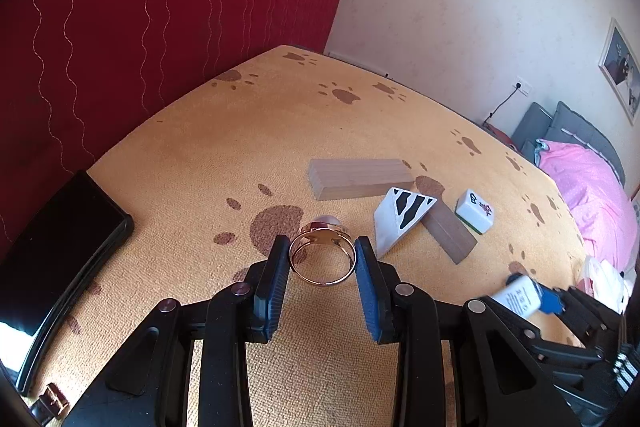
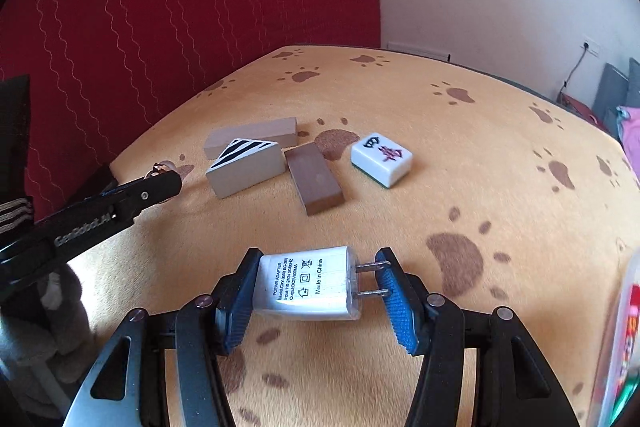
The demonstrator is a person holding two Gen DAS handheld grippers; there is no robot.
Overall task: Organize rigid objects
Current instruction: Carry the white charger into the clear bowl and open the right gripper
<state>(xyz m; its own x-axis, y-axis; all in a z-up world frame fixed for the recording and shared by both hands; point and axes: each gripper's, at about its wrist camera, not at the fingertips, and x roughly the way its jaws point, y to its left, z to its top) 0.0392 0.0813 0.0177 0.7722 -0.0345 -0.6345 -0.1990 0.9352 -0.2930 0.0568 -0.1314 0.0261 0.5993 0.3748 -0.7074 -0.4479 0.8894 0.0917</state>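
Left gripper (image 1: 322, 259) clamps the ring (image 1: 322, 258); right gripper (image 2: 316, 285) apparently pinches the adapter (image 2: 306, 283).

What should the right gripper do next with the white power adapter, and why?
Probably carry the power adapter forward and set it beside the mahjong tile. The right gripper already grips it end to end, prongs against one jaw, and the cloth near the tile lies bare.

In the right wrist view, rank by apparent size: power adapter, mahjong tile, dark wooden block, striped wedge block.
1. power adapter, though nearness to the camera inflates it.
2. striped wedge block.
3. dark wooden block and mahjong tile: too alike to rank.
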